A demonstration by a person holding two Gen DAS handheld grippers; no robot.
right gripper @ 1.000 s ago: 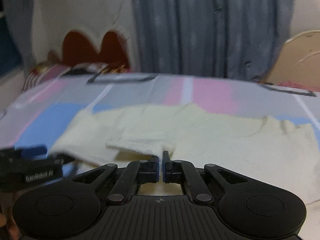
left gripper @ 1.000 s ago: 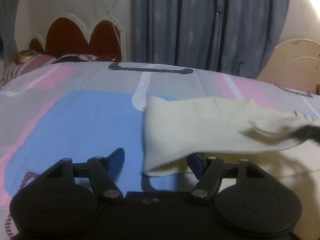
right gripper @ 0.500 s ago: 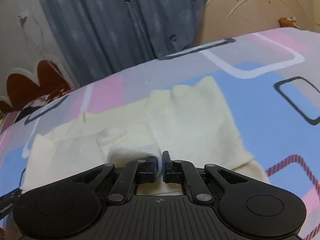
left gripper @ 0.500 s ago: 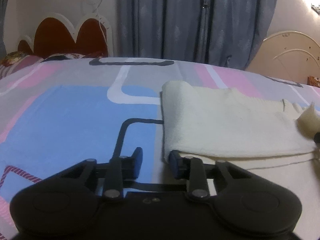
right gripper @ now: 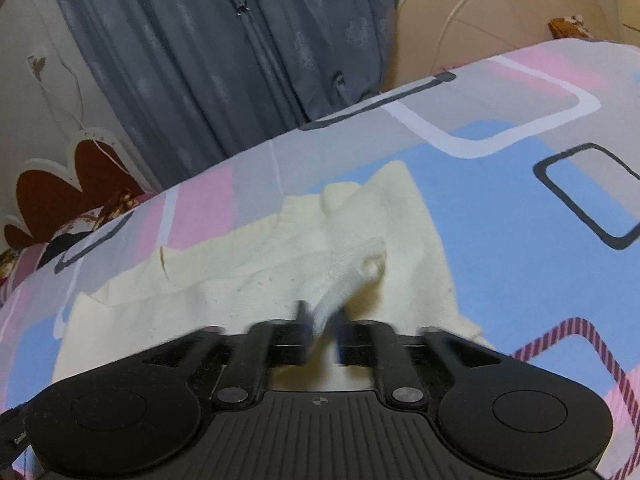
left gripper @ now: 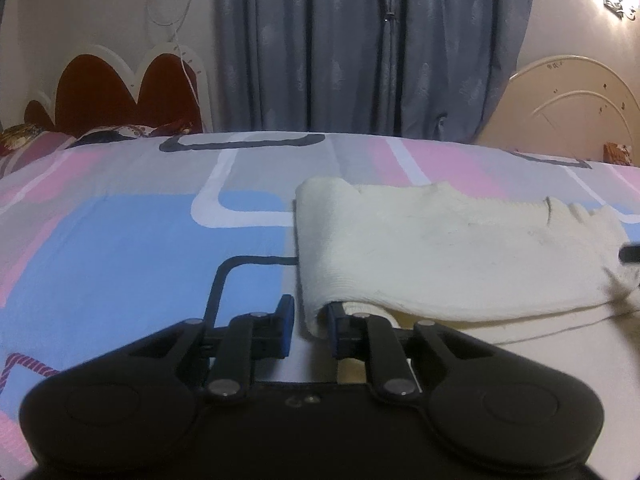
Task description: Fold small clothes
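One cream knitted garment (left gripper: 440,256) is seen lying on the bed (left gripper: 120,248), over a sheet patterned in blue, pink and grey with outlined rectangles. Its left side has been doubled over into a rounded fold; a ribbed band shows along the far edge, and a crumpled flap (right gripper: 356,268) stands up near the middle.

Two hand-held grippers are counted. The left hand-held gripper (left gripper: 310,326) is seen closing at the near corner of the fold, with a narrow gap left between its blue pads; only the right pad touches the cloth. The right hand-held gripper (right gripper: 322,332), blurred, is seen opening, the flap's end lying loose between its jaws.

One grey curtain (left gripper: 360,40) is seen behind.
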